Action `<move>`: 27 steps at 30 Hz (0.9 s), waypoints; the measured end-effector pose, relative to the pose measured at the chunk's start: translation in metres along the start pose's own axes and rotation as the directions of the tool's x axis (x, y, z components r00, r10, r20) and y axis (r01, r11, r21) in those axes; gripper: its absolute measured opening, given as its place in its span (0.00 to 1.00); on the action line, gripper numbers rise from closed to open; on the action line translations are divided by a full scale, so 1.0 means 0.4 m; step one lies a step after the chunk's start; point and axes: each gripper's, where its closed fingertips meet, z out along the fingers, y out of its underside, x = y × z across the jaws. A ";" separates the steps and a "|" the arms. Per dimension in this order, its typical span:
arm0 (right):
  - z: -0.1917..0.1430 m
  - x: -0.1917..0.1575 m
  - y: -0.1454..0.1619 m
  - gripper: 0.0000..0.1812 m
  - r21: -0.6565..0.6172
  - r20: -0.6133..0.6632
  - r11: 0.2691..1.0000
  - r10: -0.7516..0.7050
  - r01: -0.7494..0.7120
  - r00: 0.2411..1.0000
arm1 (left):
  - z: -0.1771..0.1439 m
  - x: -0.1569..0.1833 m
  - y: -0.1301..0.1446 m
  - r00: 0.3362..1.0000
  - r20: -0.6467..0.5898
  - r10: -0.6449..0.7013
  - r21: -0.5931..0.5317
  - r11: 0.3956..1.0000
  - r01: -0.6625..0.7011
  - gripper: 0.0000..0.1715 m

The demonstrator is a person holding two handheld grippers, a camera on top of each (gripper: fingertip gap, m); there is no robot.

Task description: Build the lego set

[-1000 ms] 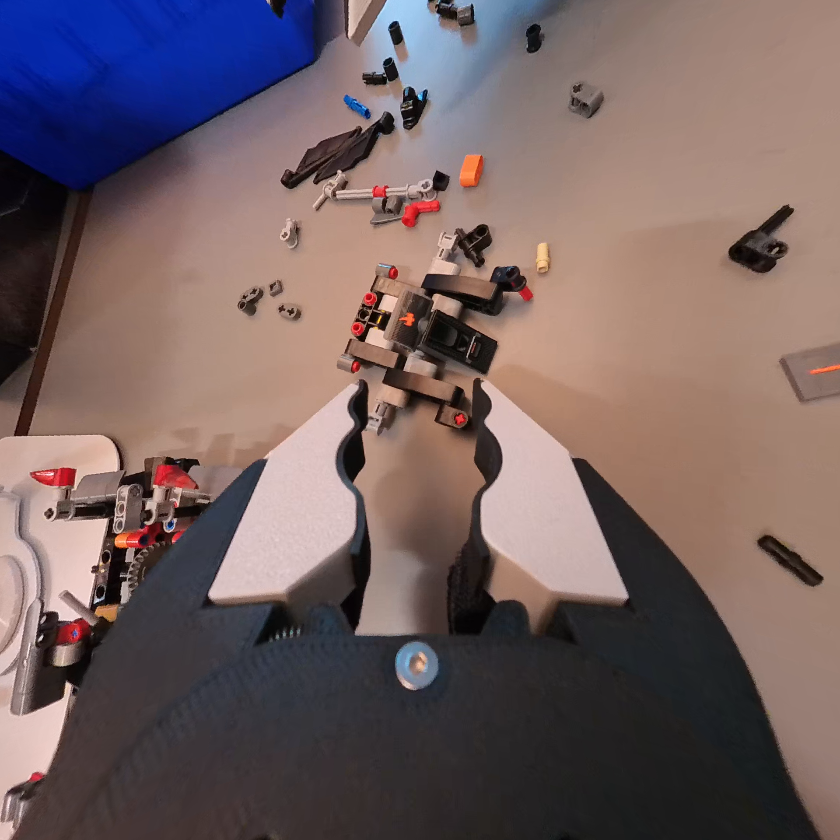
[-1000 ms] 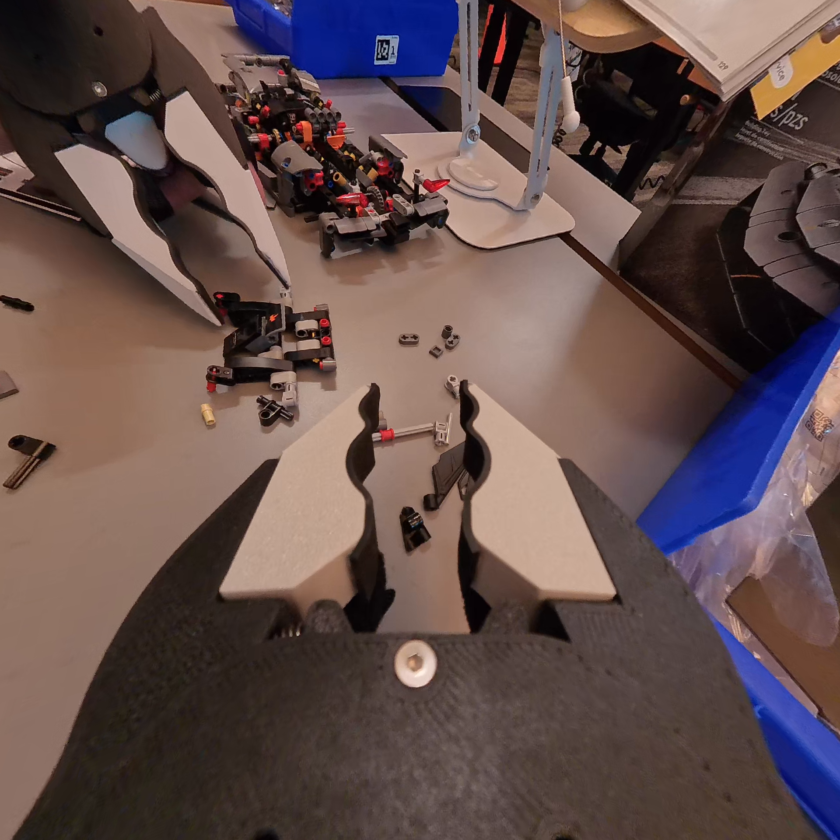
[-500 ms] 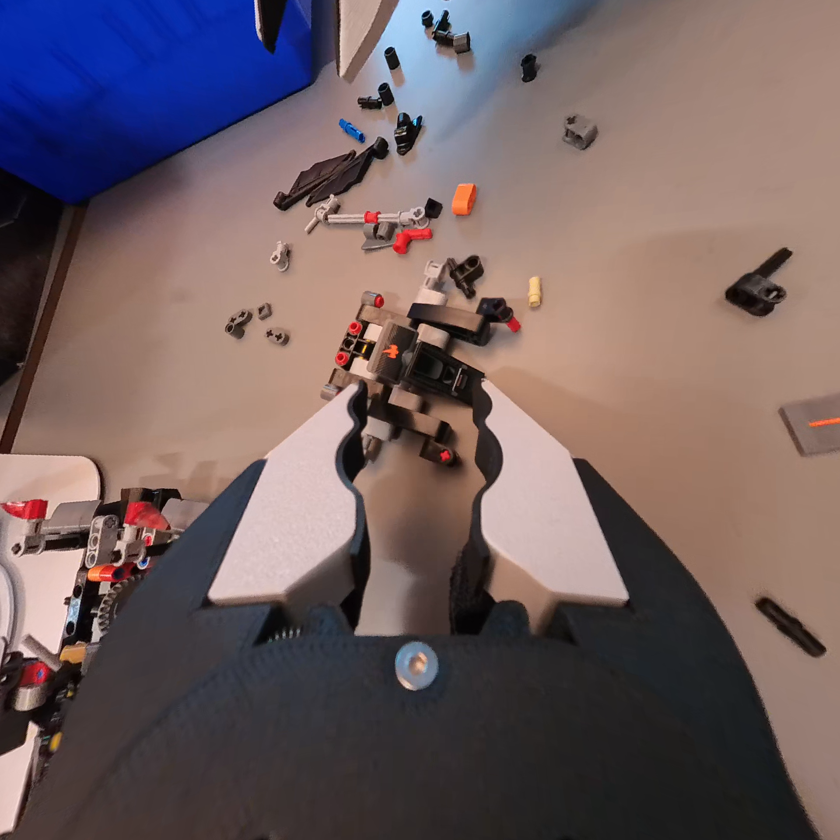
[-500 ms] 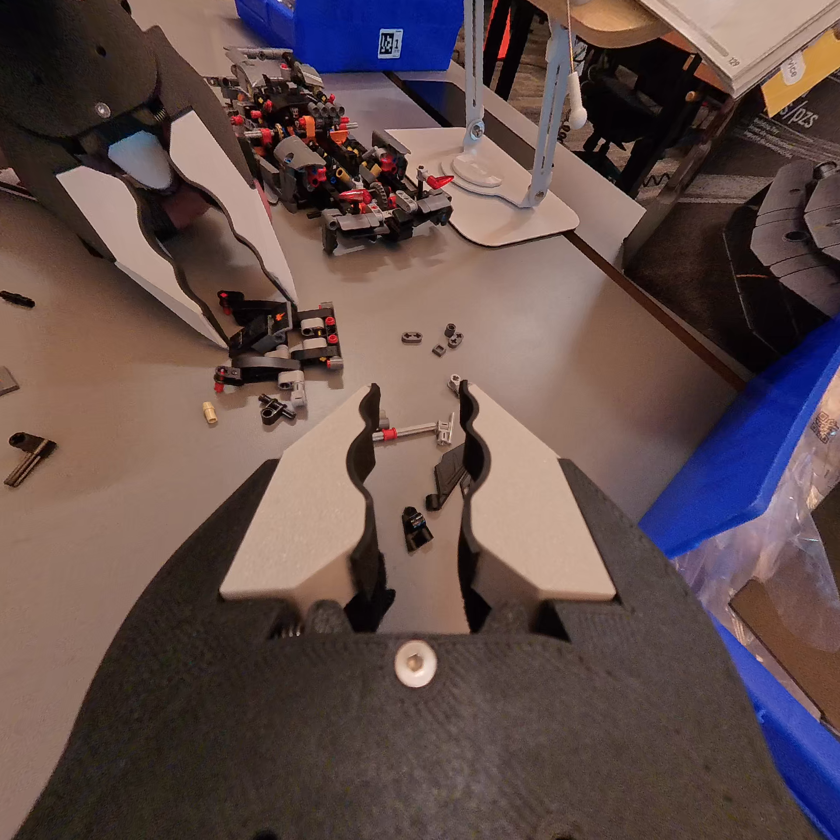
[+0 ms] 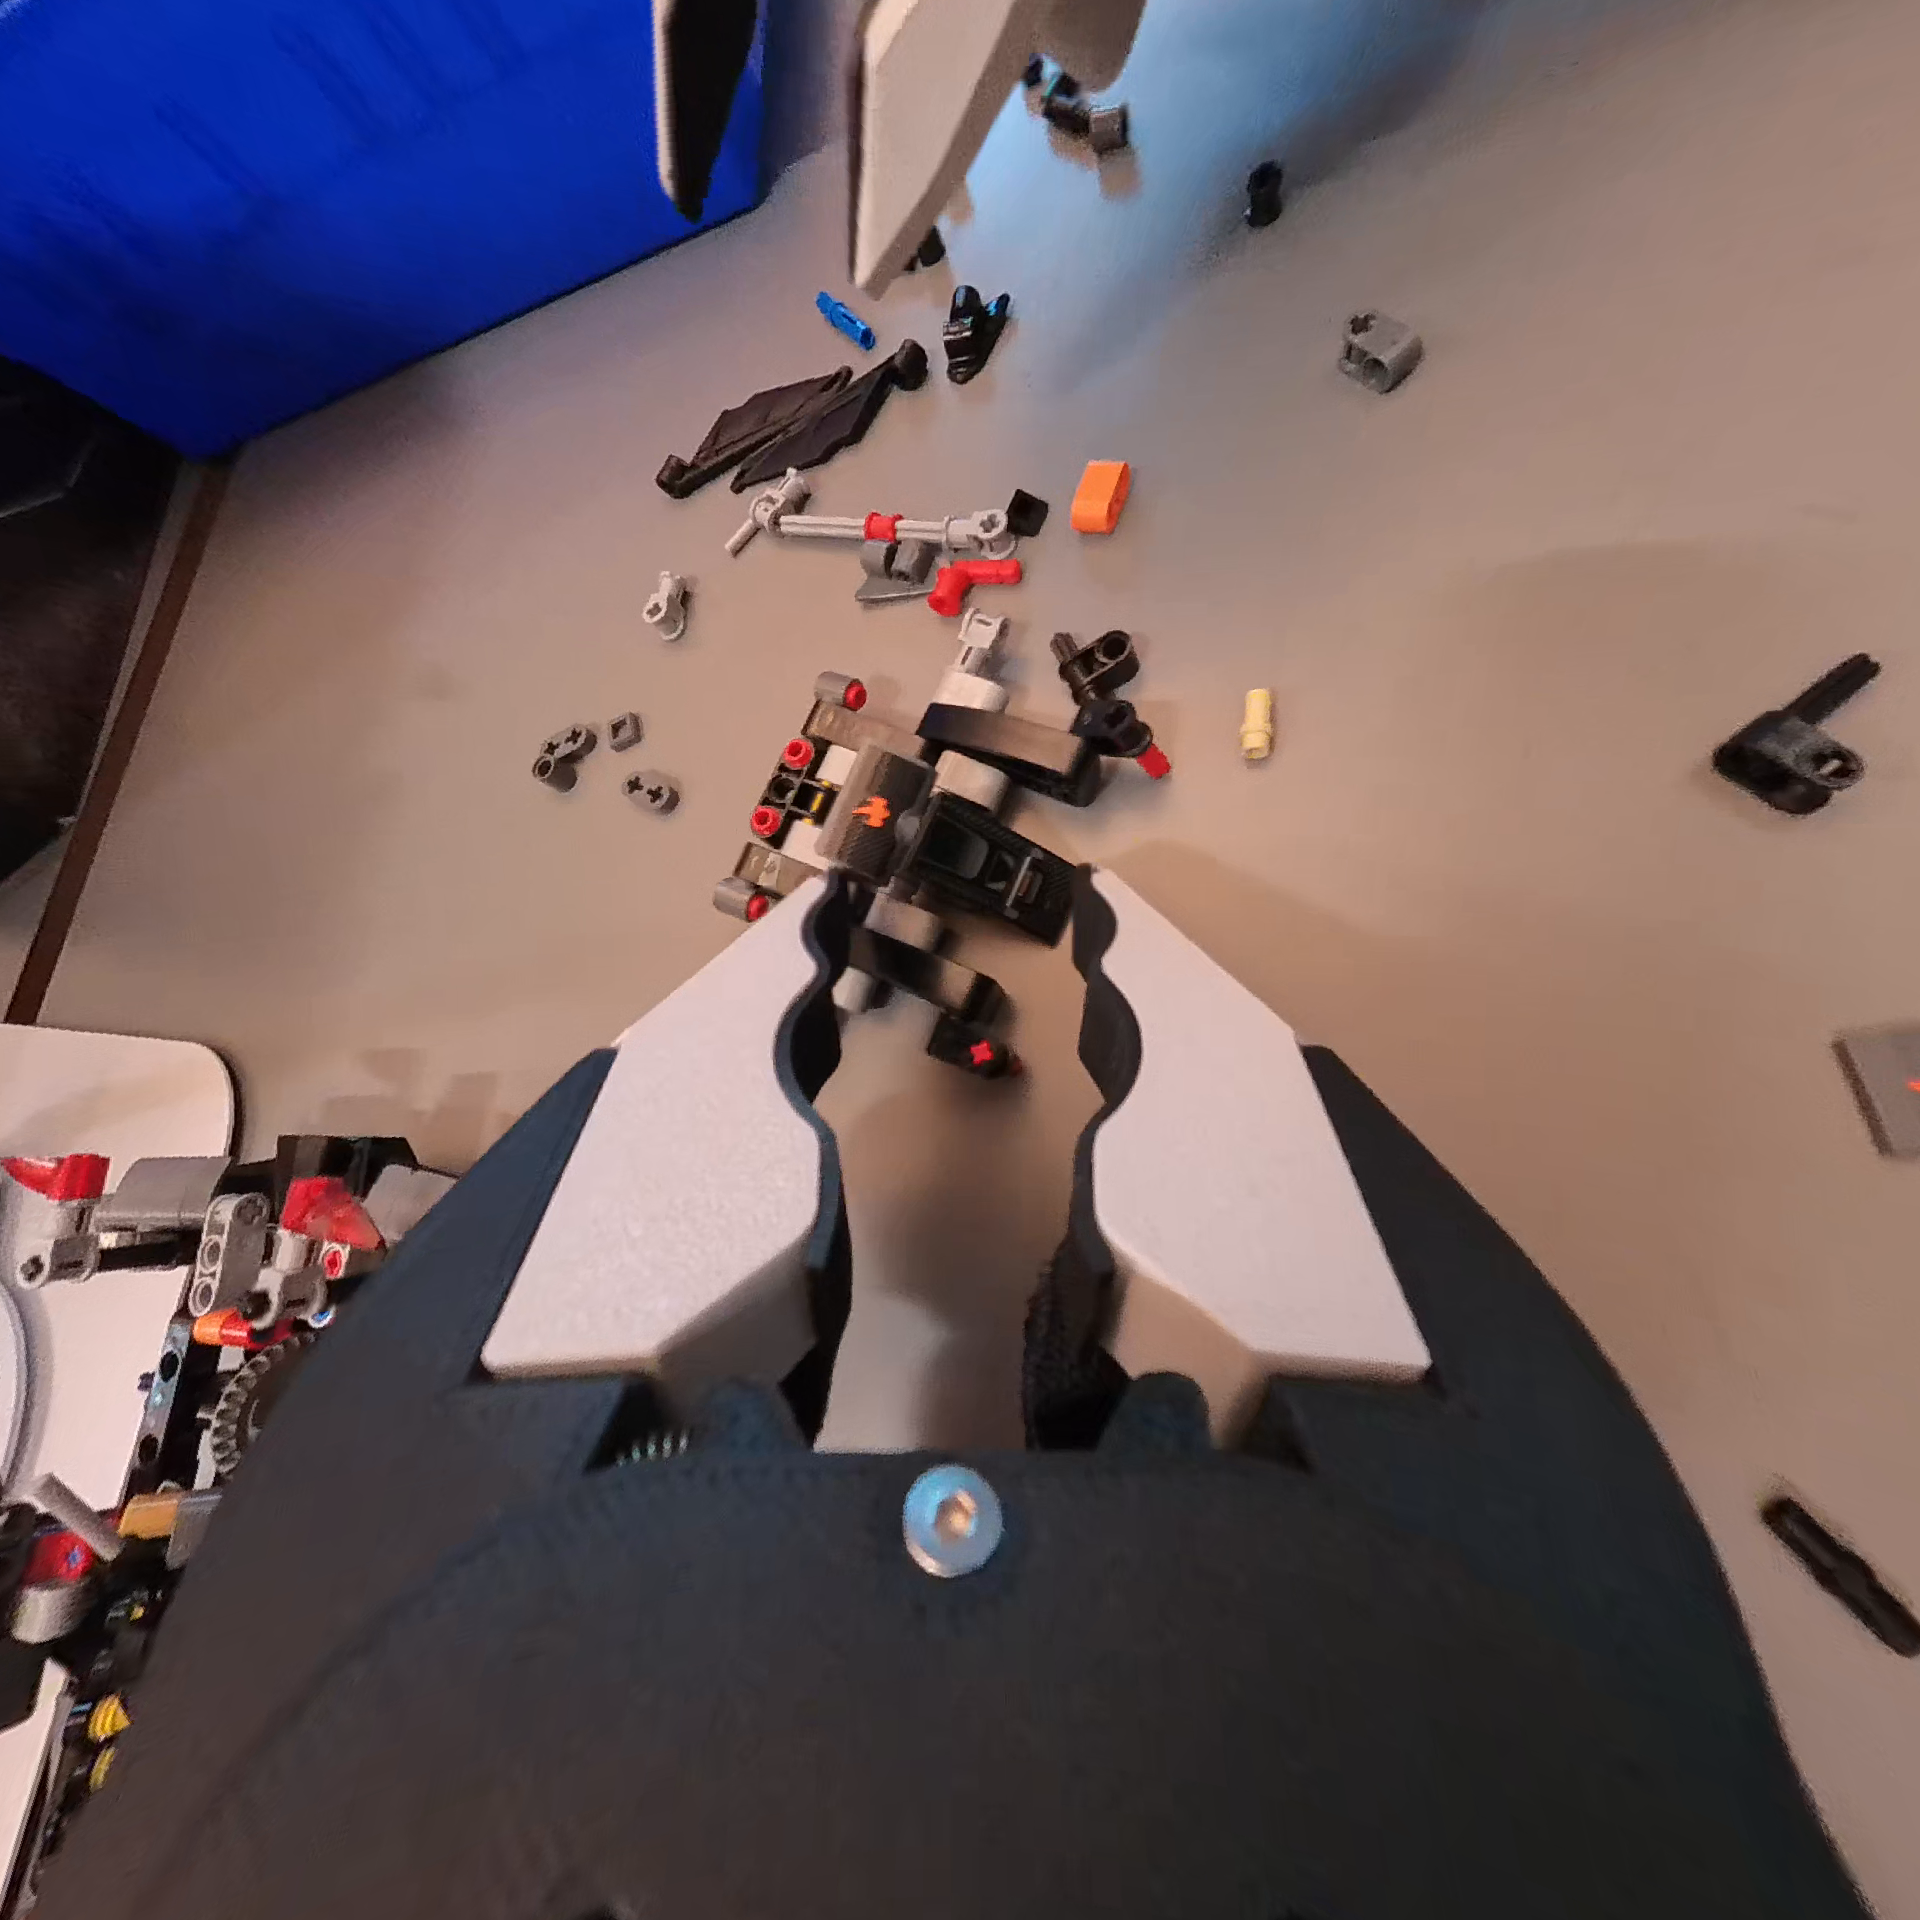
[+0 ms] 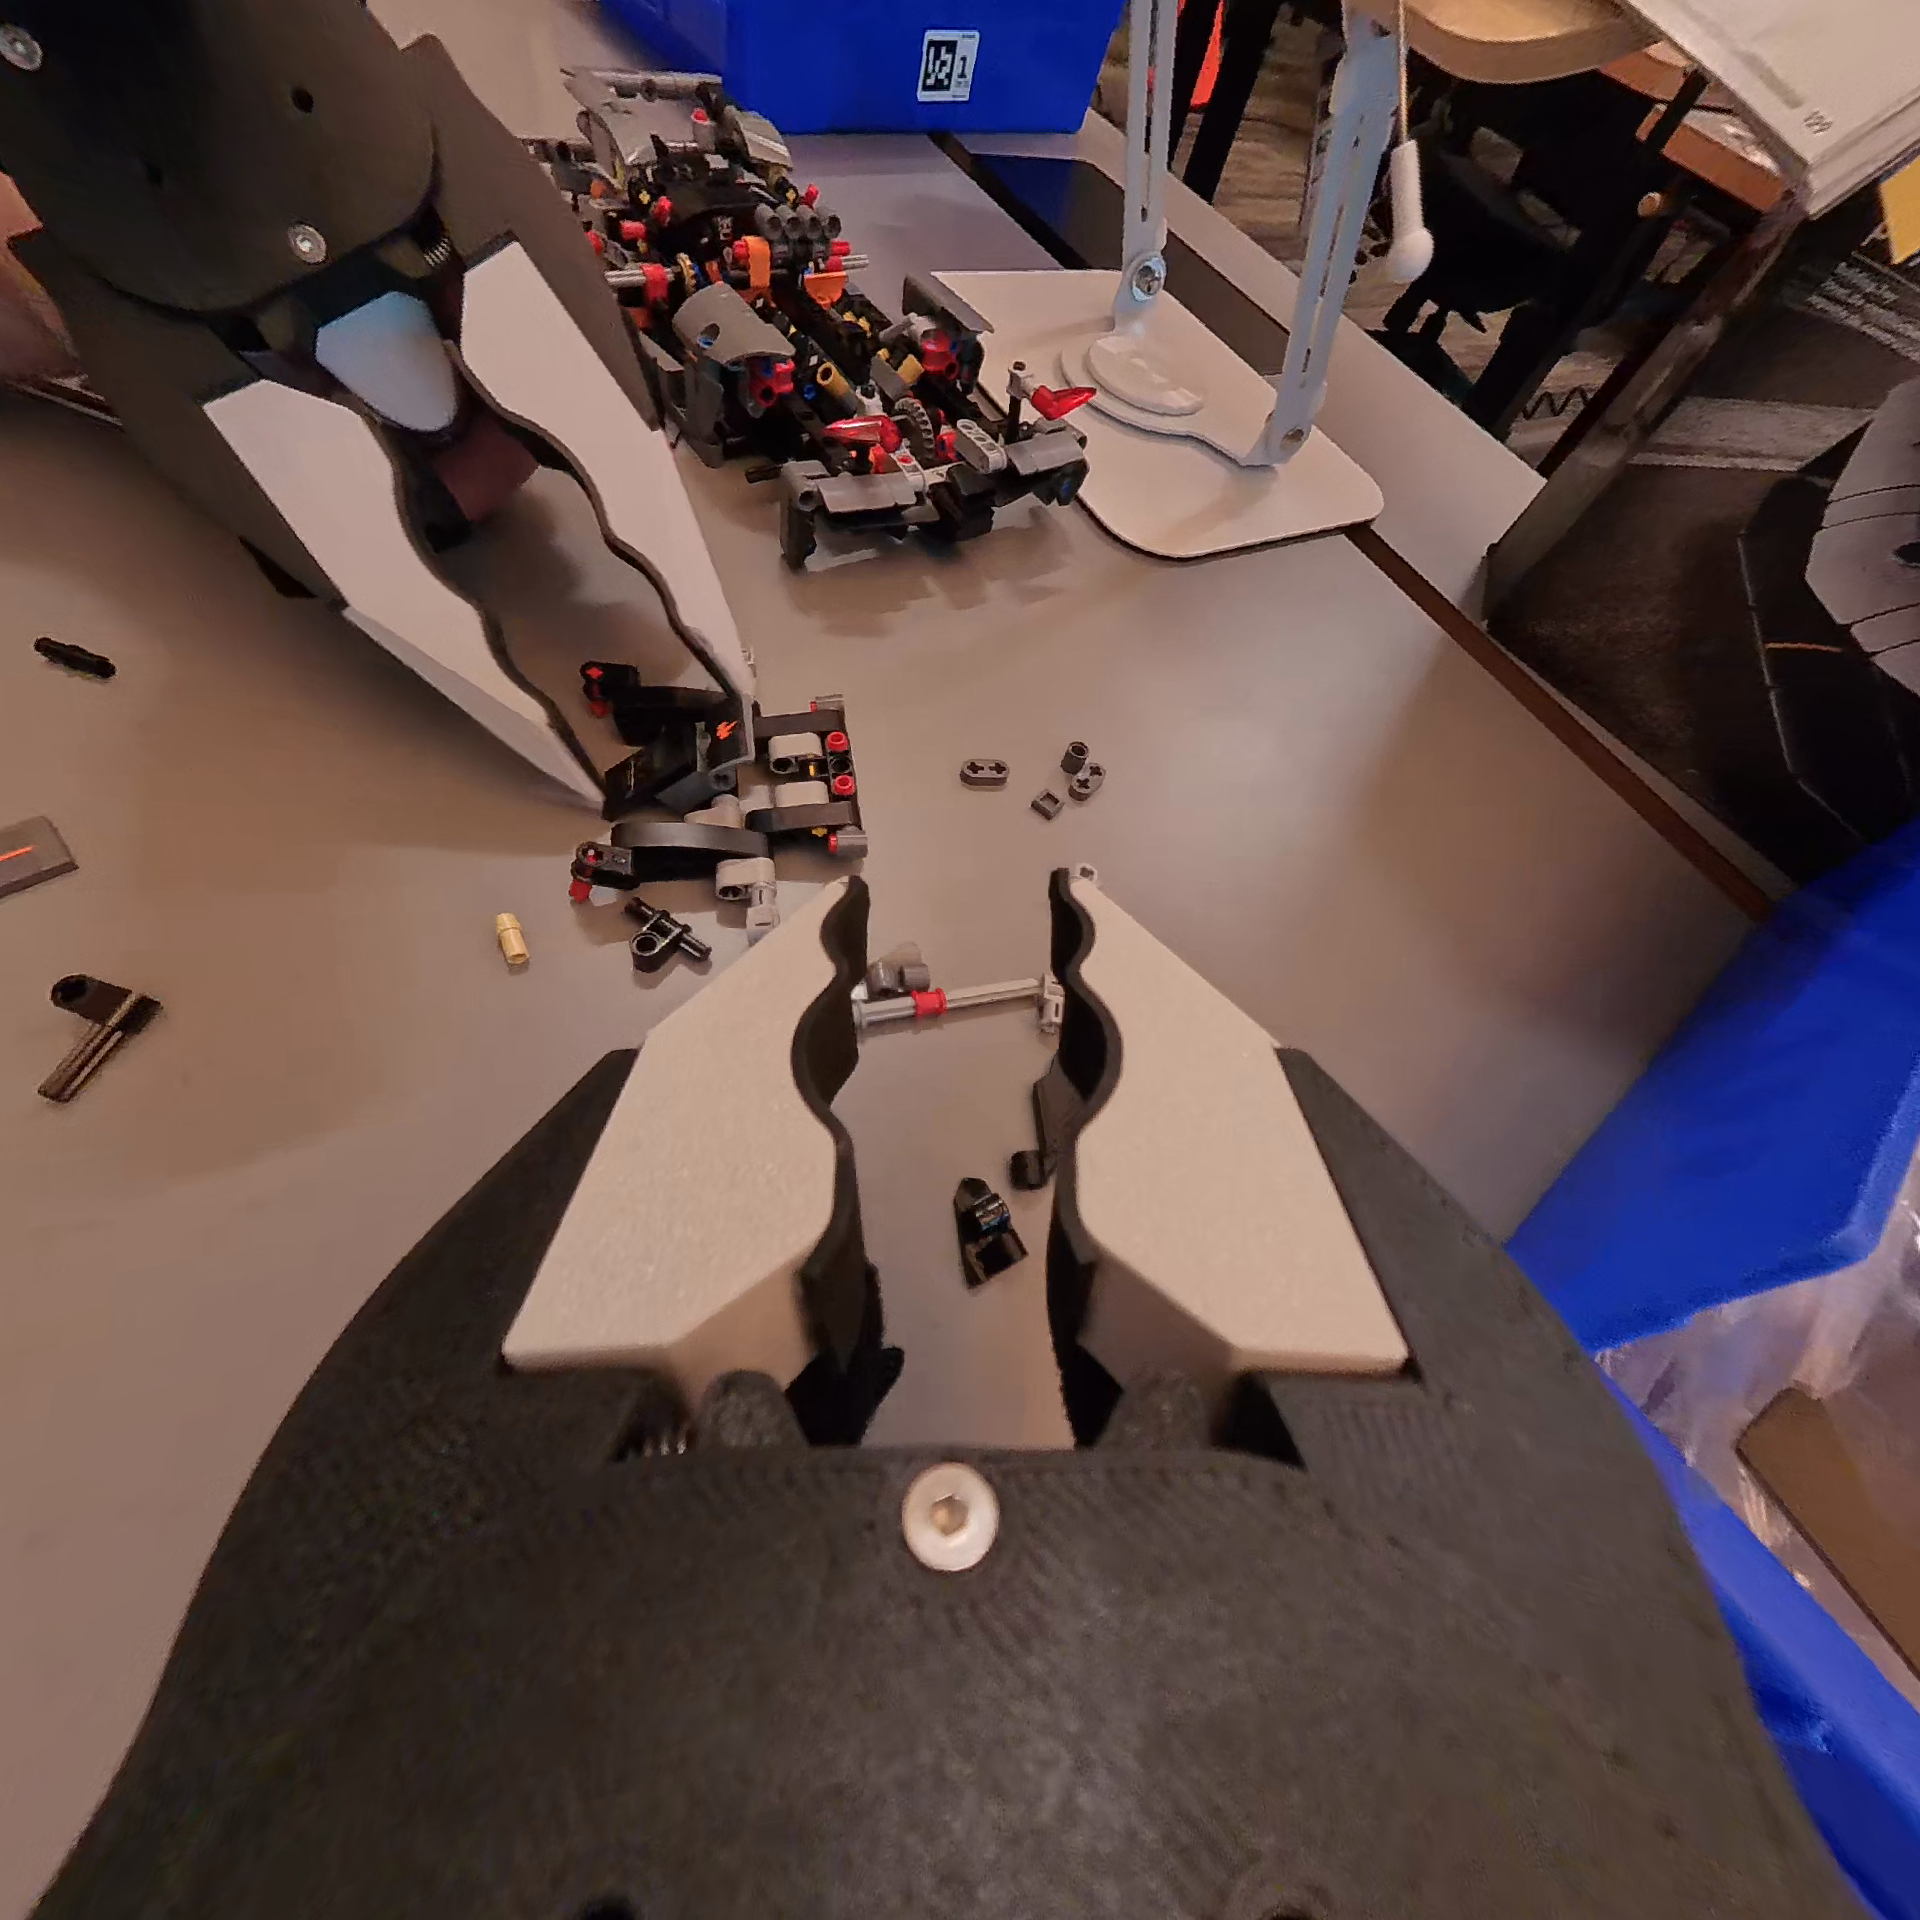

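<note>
Left gripper (image 5: 954, 891): matte black textured body, pale grey wedge fingers with wavy black inner edges, jaws spread apart, straddling the near end of the small lego sub-assembly (image 5: 914, 821); whether the fingertips touch it cannot be told. Sub-assembly: black and light grey beams with red pin ends and a small orange mark, lying flat on the smooth grey table (image 5: 1455, 582). Beyond the left fingertips: grey axle rod with red bush (image 5: 883, 527), flat black ribbed panel (image 5: 790, 421), rounded orange piece (image 5: 1100, 497), small cream pin (image 5: 1256, 723) to the right, black angled connector (image 5: 1792, 743) farther right. Right gripper (image 6: 958, 883): same build, jaws apart, holding nothing, hovering over the axle rod and a small black wedge piece (image 6: 985, 1231) that lie between its fingers. Ahead-left of it, the left gripper's tips meet the sub-assembly. Farther ahead: larger partly built lego chassis (image 6: 821, 384), dense with black, grey, red and orange parts, just beside a white flat stand base (image 6: 1226, 488). Blue plastic bin (image 6: 1745, 1122) to the right gripper's right.
</note>
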 end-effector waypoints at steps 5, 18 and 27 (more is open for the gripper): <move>0.003 -0.005 0.001 0.18 -0.005 0.006 1.000 -0.005 0.005 1.000 | 0.003 -0.011 0.001 1.000 0.016 -0.024 -0.012 1.000 0.024 0.23; -0.008 0.011 0.001 0.18 0.015 -0.014 1.000 0.015 -0.015 1.000 | -0.013 -0.018 0.008 0.999 0.036 -0.008 -0.013 1.000 0.009 0.25; -0.016 0.027 -0.001 0.18 0.037 -0.060 0.999 0.026 -0.024 0.998 | -0.022 -0.026 0.028 0.998 0.065 -0.021 -0.036 0.999 0.023 0.23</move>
